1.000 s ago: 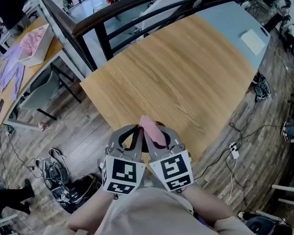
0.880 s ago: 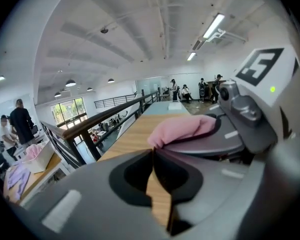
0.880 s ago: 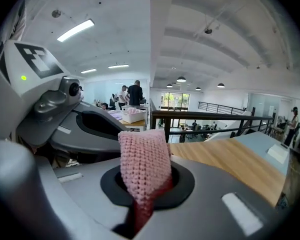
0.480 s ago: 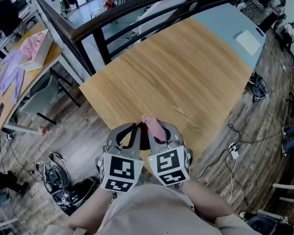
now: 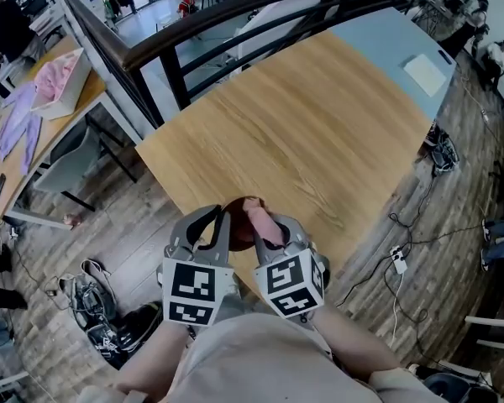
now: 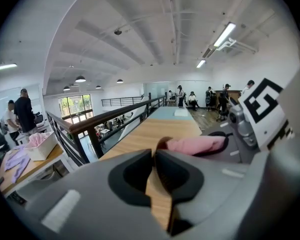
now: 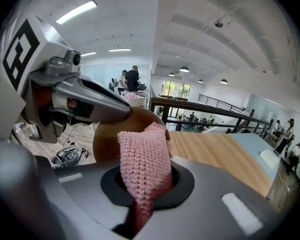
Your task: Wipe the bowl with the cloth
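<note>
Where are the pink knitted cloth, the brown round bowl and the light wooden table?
Pink knitted cloth (image 7: 144, 165): right gripper view, middle of the knit.
Brown round bowl (image 7: 106, 140): right gripper view, its wall left of the cloth.
Light wooden table (image 5: 302, 124): head view, bare top.

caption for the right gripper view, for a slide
Right gripper shut on a pink cloth, its free end at the brown bowl, with the wooden table beyond.
</note>
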Demonstrator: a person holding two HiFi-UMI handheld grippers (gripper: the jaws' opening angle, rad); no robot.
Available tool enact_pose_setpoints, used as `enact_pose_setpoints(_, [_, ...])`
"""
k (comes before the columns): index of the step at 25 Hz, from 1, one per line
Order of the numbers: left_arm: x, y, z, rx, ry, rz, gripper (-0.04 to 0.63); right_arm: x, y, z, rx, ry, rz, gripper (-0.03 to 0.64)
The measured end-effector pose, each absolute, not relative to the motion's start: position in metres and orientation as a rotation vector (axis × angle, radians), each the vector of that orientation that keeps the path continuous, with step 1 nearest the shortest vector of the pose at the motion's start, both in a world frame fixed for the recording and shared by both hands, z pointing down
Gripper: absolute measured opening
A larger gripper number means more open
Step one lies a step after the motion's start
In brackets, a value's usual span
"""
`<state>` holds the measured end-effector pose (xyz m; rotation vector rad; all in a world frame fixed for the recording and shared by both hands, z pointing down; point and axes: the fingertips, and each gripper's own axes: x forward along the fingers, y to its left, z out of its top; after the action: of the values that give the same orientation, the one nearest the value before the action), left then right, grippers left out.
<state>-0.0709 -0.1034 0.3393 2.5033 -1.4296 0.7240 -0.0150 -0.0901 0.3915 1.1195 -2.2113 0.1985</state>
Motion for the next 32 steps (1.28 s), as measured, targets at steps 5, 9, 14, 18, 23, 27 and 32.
enact_pose_setpoints(5, [-0.075,-0.103,0.342,2.472,-1.429,0.674,0.023,-0.030,-0.071,0.403,1.012,-2.240,0.262,0.015])
enact_pose_setpoints(9, [-0.076,-0.101,0.351,2.447,-1.410,0.667,0.021,-0.052,-0.056,0.404,0.870,-2.294,0.327,0.014])
enact_pose_setpoints(14, [-0.077,-0.098,0.352,2.442,-1.441,0.657,0.018,-0.071,-0.051,0.394,0.764,-2.321,0.284,0.014])
enact_pose_setpoints(18, [-0.082,-0.099,0.351,2.437,-1.456,0.657,0.014,-0.069,-0.057,0.392,0.733,-2.290,0.216,0.014])
enact_pose_setpoints(23, [-0.078,-0.093,0.353,2.467,-1.481,0.722,0.014,-0.070,-0.060,0.394,0.719,-2.271,0.164,0.014])
enact_pose_setpoints(27, [-0.073,-0.088,0.362,2.472,-1.447,0.755,0.014,-0.069,-0.068,0.393,0.749,-2.293,0.165,0.014])
enact_pose_setpoints(32, [-0.072,-0.083,0.364,2.479,-1.458,0.778,0.014,-0.056,-0.082,0.386,0.836,-2.314,0.182,0.012])
